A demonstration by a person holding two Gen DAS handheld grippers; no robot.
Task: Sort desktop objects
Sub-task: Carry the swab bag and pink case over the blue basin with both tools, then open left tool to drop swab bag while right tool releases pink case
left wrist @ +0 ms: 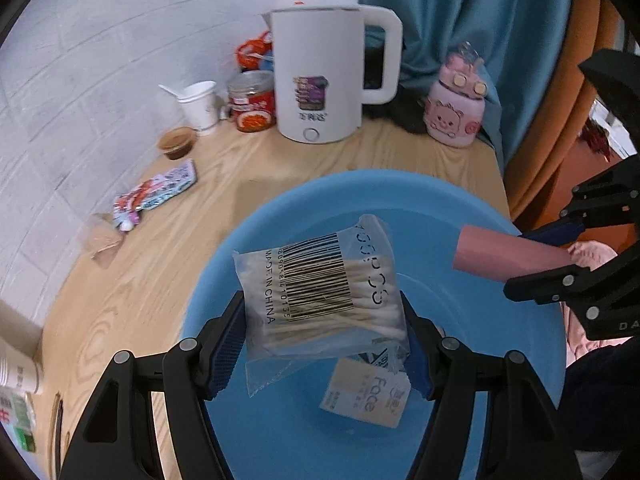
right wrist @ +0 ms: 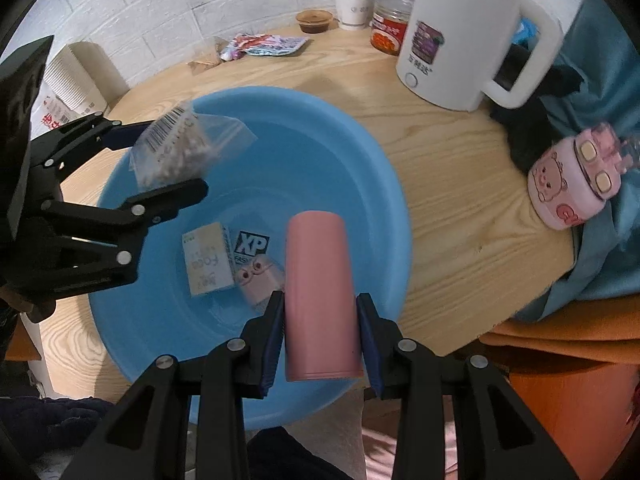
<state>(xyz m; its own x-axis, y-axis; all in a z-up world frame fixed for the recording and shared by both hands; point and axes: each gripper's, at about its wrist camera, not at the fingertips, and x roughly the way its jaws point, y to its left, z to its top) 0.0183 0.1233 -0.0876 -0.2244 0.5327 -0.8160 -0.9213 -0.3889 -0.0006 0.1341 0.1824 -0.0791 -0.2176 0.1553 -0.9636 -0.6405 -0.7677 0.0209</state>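
Pink cylinder (right wrist: pixel 320 296) in right jaws (lengthwise), points over blue basin (right wrist: pixel 360 152).

The left wrist view looks forward and down along its own claw (left wrist: pixel 324 340), close above the blue basin (left wrist: pixel 500 380), facing the white kettle (left wrist: pixel 320 76) at the back of the bench (left wrist: pixel 140 280). The right wrist view does likewise from the basin's other side (each catches the other claw), sharing basin, kettle and wall.
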